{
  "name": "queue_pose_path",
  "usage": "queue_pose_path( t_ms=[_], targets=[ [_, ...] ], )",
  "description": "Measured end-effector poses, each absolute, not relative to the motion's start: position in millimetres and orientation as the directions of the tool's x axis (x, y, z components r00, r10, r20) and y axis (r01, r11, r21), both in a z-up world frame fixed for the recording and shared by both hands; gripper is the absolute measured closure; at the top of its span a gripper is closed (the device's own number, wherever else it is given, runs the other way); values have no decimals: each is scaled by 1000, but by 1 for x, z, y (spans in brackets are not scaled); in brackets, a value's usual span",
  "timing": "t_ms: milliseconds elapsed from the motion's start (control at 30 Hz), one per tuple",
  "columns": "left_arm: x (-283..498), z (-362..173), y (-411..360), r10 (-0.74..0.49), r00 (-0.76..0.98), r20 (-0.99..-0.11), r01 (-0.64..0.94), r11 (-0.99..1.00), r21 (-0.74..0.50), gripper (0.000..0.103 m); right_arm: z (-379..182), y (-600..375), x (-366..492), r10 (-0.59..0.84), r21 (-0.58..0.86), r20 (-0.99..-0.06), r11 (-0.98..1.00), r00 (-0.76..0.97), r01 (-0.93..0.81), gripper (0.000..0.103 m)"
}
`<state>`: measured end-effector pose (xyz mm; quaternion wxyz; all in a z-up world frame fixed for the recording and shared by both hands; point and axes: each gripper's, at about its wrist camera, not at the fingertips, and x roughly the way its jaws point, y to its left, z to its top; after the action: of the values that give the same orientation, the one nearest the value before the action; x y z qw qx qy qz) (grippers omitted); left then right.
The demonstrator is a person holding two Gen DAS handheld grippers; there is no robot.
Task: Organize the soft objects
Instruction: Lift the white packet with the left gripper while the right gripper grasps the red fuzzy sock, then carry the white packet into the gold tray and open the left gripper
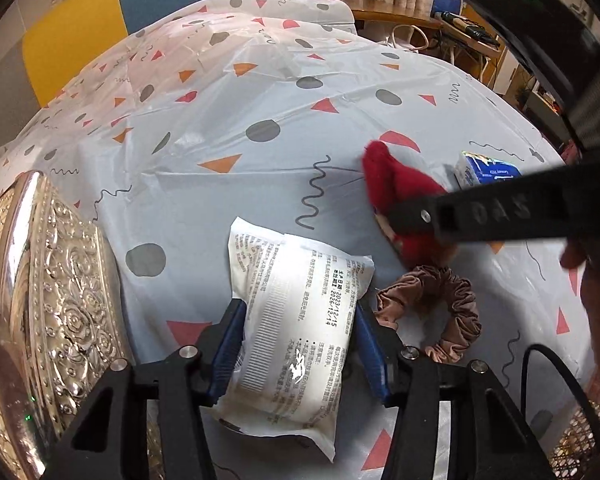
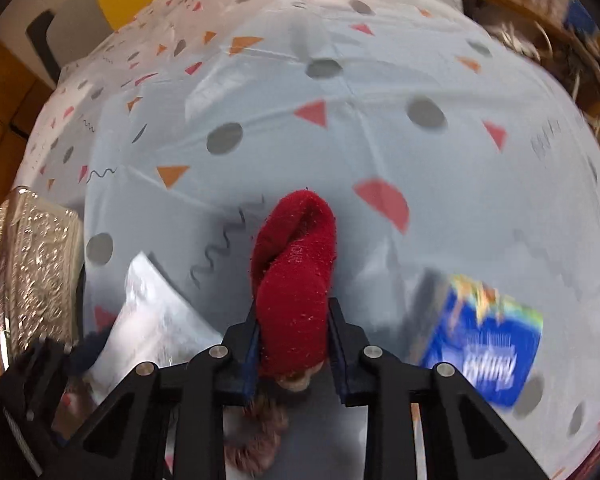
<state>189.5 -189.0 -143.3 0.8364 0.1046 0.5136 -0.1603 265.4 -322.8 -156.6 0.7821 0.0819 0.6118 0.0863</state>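
White printed pouch: pinched by left claw beside silver tray, likely its destination. Red sock: pinched by right claw, on the desk. Scrunchie: loose beside pouch.

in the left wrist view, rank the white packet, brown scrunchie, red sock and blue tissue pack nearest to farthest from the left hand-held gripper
1. white packet: between the pads of the left hand-held gripper.
2. brown scrunchie: just right of it on the cloth.
3. red sock: further up and right, in the right hand-held gripper.
4. blue tissue pack: beyond the sock, far right.
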Motion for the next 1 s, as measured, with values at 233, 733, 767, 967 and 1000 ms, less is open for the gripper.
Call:
queue_pose_path(
  t_ms=[233,733,767,967,1000],
  targets=[
    [206,-115,-179,-182,438,-880,334,942,-29,52,-161,-336,262,312,325,-917,946,250,12,74],
    [282,-26,-135,-150,573,-805,228,974,-19,52,-158,-327,260,263,253,-923,965,283,-69,73],
    [285,-19,-123,-140,585,-799,206,978,-20,52,-158,-325,260,260,249,-923,966,285,-73,72],
    [285,12,-49,-93,637,-765,93,995,-44,52,-157,-318,256,234,212,-924,972,301,-102,71],
    [282,15,-41,-87,644,-760,80,996,-47,52,-157,-317,256,231,209,-924,972,305,-106,71]
  ],
)
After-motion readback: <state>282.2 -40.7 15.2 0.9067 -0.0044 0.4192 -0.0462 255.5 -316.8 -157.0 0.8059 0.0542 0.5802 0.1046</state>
